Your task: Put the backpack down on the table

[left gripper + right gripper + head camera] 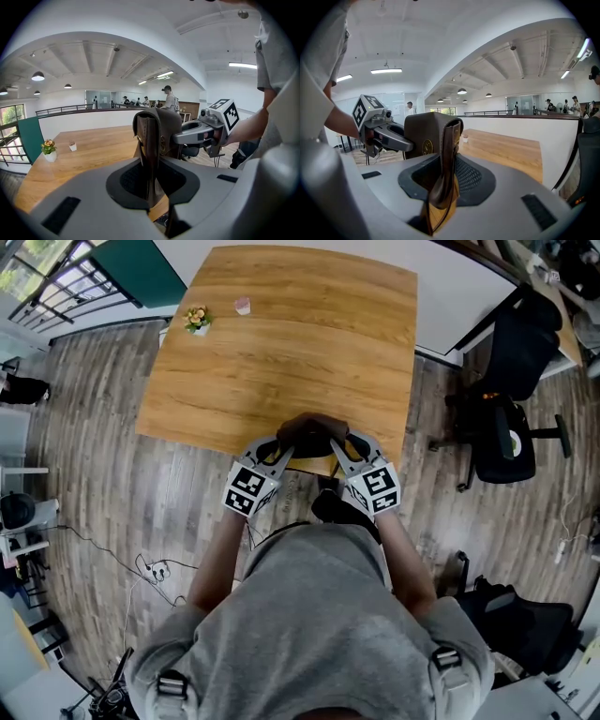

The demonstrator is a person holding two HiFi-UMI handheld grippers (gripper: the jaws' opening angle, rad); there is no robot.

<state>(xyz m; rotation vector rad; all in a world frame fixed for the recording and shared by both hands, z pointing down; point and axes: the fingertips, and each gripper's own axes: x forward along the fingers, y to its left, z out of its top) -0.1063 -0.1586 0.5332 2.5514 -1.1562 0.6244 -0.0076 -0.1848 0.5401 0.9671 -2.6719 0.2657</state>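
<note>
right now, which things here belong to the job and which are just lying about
Job: backpack, gripped by left gripper and right gripper; wooden table.
Lying about: potted flowers, small pot, office chair.

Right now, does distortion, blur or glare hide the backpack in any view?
No. Head view: sharp, evenly lit, edges bowed, backpack dark. Left gripper view: strong fisheye, black corners, backpack sharp. Right gripper view: same fisheye, bright lamps, no glare.
</note>
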